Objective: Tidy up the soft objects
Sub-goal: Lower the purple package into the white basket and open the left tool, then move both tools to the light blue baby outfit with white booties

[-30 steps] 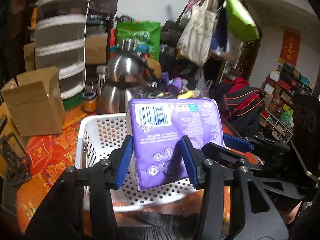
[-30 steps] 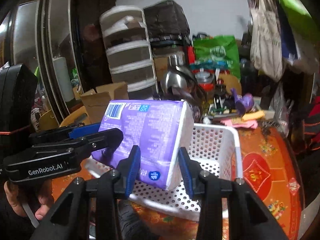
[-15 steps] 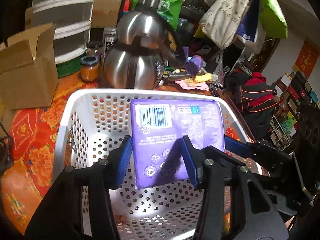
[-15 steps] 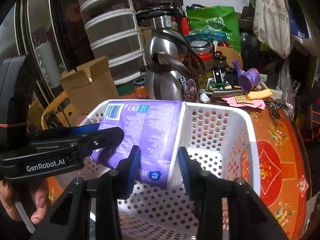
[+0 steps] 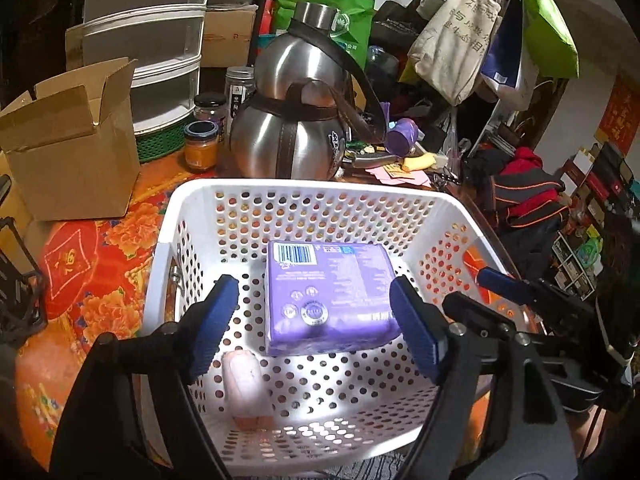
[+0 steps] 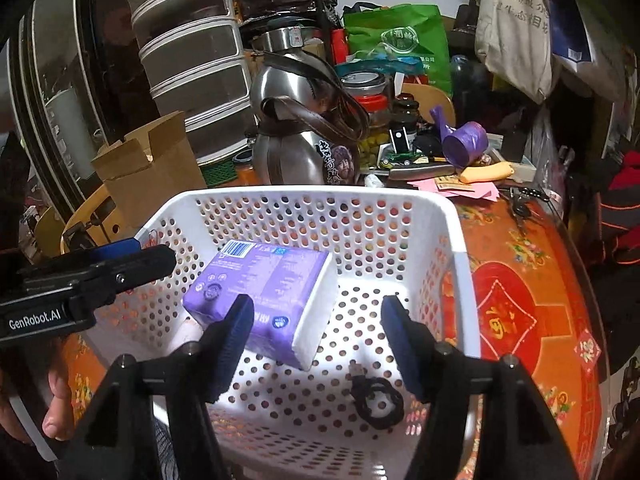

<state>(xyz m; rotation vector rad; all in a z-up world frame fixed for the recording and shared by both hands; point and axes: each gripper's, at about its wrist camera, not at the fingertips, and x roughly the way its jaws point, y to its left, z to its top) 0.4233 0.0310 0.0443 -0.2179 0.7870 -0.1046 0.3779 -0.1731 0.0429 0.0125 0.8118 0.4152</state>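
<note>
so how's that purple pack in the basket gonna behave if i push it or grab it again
The purple pack looks soft: its rounded, puffy edges suggest it would give under the claw pads rather than stay stiff. Its glossy wrapper may be a bit slippery. Lying flat on the white basket floor, it would probably slide when pushed, not roll or tip.

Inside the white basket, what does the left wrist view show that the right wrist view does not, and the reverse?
Only the left wrist view shows a pale pink roll lying near the front left of the basket floor. Only the right wrist view shows a coiled black cable on the floor at the front right. Both show the purple pack lying in the white basket, free of the open tongs.
</note>
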